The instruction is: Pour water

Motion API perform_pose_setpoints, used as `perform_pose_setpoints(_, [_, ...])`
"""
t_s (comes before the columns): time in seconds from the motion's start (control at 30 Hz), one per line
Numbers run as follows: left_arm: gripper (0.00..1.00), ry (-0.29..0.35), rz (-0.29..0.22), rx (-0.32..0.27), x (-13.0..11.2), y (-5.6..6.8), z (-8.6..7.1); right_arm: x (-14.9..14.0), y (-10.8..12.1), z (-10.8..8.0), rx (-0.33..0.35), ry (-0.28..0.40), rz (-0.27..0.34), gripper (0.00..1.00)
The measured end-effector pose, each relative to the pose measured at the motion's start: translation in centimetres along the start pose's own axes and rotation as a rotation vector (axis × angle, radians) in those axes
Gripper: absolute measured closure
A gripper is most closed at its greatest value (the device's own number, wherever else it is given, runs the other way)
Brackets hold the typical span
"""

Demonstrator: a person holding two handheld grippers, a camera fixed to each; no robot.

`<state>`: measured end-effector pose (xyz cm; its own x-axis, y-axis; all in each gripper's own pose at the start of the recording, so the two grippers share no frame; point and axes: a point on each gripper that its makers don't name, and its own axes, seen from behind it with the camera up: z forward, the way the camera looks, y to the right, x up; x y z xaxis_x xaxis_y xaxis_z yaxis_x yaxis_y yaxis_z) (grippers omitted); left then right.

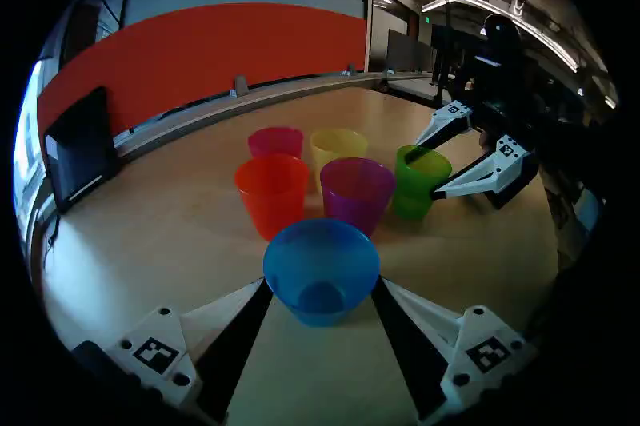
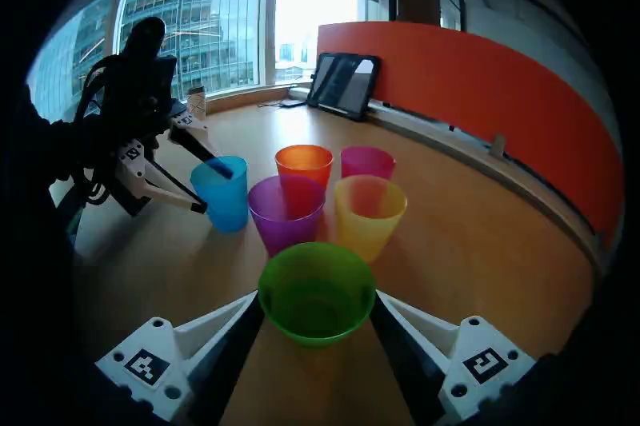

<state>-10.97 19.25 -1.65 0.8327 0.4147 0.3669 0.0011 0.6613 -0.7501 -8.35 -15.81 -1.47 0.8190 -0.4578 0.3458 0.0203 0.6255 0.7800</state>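
- Blue cup [image 1: 322, 270] stands upright on the worktop [image 1: 160, 242] at one edge of the cluster. The left gripper [image 1: 322, 288] has a finger against each wall below the rim and, as far as I can judge, pinches it.
- The green cup [image 2: 317, 292] stands upright at the opposite edge. The right gripper [image 2: 317, 300] holds it the same way, fingers pressed to both sides.
- Between them, packed close, are the orange cup [image 1: 272, 190], purple cup [image 1: 357, 190], yellow cup [image 1: 338, 146] and pink cup [image 1: 276, 141].
- I cannot tell whether either held cup contains water, as no level is visible.
- The step in hand looks like the lift before the pour.
- Raise the pouring cup straight up first. The purple cup sits just beside both held cups, so a sideways drag would likely knock it.
- The thin plastic walls probably flex, so grip firmly enough to stop slipping without buckling the rim.
- Keep the receiving cup steady, bring the pouring lip over its mouth, then tilt slowly.
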Motion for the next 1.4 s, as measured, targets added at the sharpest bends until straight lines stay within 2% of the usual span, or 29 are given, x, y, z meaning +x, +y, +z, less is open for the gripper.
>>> perform_pose_setpoints(0.13, [0.1, -0.003, -0.006, 0.0, -0.1, -0.1, -0.1, 0.0, 0.0, 0.0, -0.004, 0.002, 0.003, 0.07])
perform_pose_setpoints(0.27, [0.1, -0.008, -0.014, 0.0, -0.3, -0.1, -0.2, 0.0, 0.1, -0.1, -0.012, 0.003, 0.007, 0.01])
perform_pose_setpoints(0.47, [0.05, -0.025, -0.021, 0.013, -1.0, -0.4, -0.5, -0.2, 0.1, -0.4, -0.015, 0.0, 0.019, 0.01])
perform_pose_setpoints(0.7, [0.03, -0.039, -0.041, 0.013, -1.9, 0.0, -1.1, -0.8, 0.1, -1.4, -0.026, -0.003, 0.03, 0.01])
perform_pose_setpoints(0.97, [0.03, -0.028, -0.078, 0.032, -2.4, -0.1, -2.8, -2.0, 0.4, -3.4, -0.067, 0.0, 0.047, 0.01])
perform_pose_setpoints(1.1, [0.03, -0.018, -0.083, 0.053, -2.6, -0.2, -3.7, -2.3, 0.5, -4.4, -0.085, 0.01, 0.057, 0.01])
perform_pose_setpoints(1.4, [0.03, 0.028, -0.108, 0.142, -2.7, -1.3, -5.7, -1.8, 0.6, -6.5, -0.142, 0.059, 0.077, 0.01])
